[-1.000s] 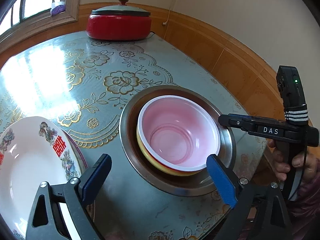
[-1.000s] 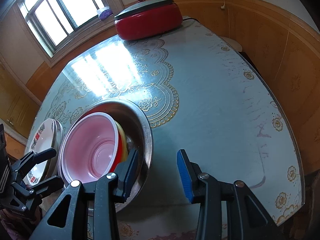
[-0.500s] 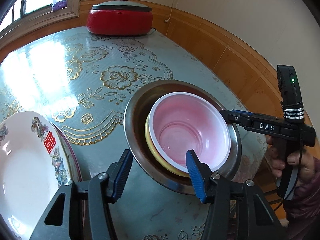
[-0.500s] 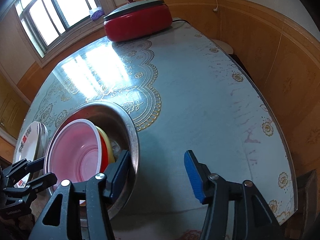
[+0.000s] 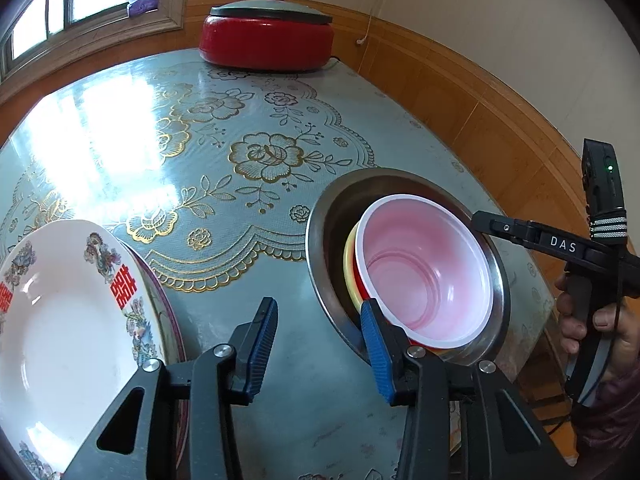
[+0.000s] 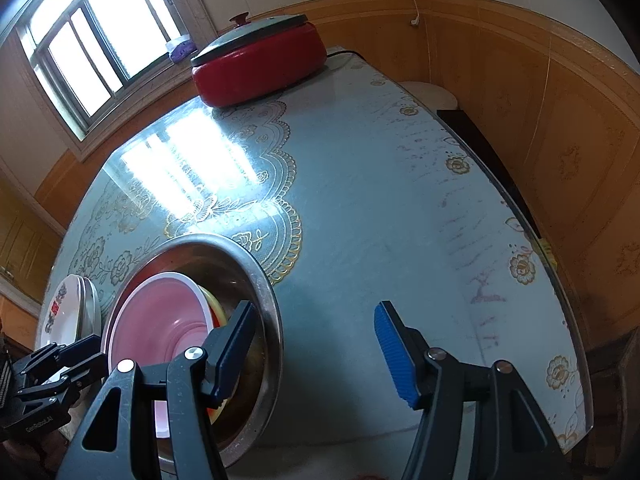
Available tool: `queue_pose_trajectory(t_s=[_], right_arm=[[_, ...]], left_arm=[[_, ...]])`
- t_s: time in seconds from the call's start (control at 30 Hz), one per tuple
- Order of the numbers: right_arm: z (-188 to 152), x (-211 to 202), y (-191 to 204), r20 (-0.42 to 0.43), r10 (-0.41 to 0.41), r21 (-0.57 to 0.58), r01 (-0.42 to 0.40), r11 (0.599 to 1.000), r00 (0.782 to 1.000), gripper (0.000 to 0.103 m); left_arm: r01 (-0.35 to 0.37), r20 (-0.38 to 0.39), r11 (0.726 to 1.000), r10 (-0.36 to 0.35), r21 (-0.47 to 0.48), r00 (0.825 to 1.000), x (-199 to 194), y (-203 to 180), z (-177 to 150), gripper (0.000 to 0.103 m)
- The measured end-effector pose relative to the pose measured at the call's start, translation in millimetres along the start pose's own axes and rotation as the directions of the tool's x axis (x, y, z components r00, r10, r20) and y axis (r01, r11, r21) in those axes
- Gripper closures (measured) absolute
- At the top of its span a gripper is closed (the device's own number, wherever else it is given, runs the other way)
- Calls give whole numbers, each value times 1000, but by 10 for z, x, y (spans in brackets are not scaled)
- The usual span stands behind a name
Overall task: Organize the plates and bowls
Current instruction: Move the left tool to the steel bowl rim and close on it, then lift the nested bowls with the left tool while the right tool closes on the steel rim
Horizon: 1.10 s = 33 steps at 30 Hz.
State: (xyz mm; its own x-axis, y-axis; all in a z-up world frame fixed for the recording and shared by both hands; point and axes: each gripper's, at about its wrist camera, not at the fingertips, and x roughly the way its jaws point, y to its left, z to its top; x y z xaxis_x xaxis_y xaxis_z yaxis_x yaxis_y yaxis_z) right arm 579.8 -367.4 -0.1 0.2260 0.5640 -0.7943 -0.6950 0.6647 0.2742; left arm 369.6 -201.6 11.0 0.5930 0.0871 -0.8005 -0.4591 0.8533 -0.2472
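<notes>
A steel basin (image 5: 324, 216) sits on the blue flowered table and holds a pink plastic bowl (image 5: 424, 272) nested in yellow and red bowls. A stack of white plates (image 5: 60, 320) with red characters lies to its left. My left gripper (image 5: 316, 344) is open over the table between plates and basin, its right finger by the basin's near rim. My right gripper (image 6: 316, 344) is open and empty, its left finger (image 6: 232, 344) over the basin's rim (image 6: 272, 312); the pink bowl (image 6: 156, 320) and plates (image 6: 68, 304) show to its left.
A red lidded electric pot (image 5: 268, 36) stands at the table's far edge below the window. Wood-panelled walls run close along the right side. The table's right edge (image 6: 532, 236) curves near a dark piece of furniture.
My left gripper has narrowed from wide open and shifted left, so the basin now lies to its right. My right gripper has moved nearer the basin's rim and stayed open.
</notes>
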Motion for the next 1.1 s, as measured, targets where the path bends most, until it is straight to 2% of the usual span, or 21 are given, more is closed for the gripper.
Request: queue_pose_trajectory(t_s=[0.33,0.53,0.67,0.73,0.77,0.8,0.83,0.9,1.1], right_arm=[[-5,50,4,-17,58,-2,-58,998,998,41],[-1,93,-54,-27,72,26,-71,997,997,41],[3,93,-101,-44,158,64,-155,986,986,41],[2,84,-127,-44,171,77,-168,983,984,41],[-2,74,-137,-41,164,77,-161,984,986,45],[-9,60,-140,-39,157,73,-154,985,987,55],[-17,45,-137,-38,150,67,-148,987,988,61],[-31,23,-122,-40,151,54,-148,987,988,67],[-76,21,-29,-57,133,13,-133,991,989,69]], left_arm=[[-19,-13,1000,19,-22,1000,91,-46,54,82],[-13,-7,1000,13,-21,1000,141,-62,87,82],[-10,-5,1000,9,-25,1000,156,-54,97,82],[-8,-2,1000,8,-26,1000,157,-52,96,82],[-5,-3,1000,5,-30,1000,179,-41,110,82],[-4,-4,999,4,-35,1000,181,-30,112,82],[-8,-5,999,7,-38,1000,179,-21,112,82],[-11,-5,999,10,-34,1000,177,-4,110,81],[-13,-10,1000,13,-11,1000,201,-36,89,80]])
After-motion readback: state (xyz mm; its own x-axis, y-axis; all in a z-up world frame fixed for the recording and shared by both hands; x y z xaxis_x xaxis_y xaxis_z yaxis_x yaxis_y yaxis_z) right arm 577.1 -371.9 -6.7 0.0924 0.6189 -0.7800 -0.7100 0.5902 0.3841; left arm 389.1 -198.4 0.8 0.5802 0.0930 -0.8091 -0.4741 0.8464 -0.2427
